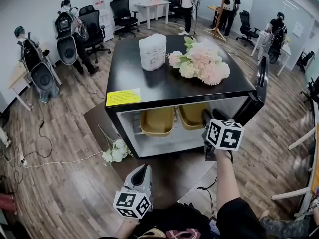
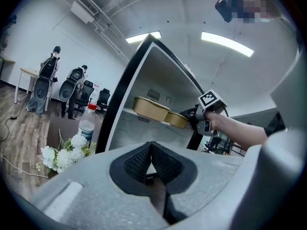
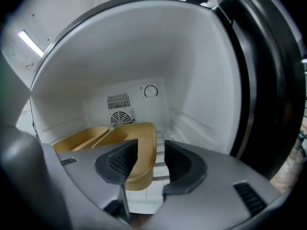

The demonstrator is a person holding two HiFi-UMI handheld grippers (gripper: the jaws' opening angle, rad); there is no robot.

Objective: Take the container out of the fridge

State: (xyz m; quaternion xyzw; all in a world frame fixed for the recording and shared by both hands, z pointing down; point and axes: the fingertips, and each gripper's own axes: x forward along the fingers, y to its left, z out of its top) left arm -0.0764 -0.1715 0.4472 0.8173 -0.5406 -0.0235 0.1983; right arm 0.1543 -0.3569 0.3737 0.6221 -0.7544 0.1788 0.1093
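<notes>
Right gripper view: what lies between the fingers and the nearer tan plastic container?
Only bare white shelf, in that view; the right gripper is open, not yet on the container.

Grey shells on the left gripper (image 1: 141,171) and right gripper (image 1: 208,117), black ribbed pads (image 3: 120,160), white marker cubes (image 1: 225,135), black sleeve (image 1: 240,221).

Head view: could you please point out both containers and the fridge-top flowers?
Left container (image 1: 158,122): head view, front wall.
Right container (image 1: 191,116): head view, front wall.
Flowers (image 1: 202,59): head view, a pink bloom.
</notes>
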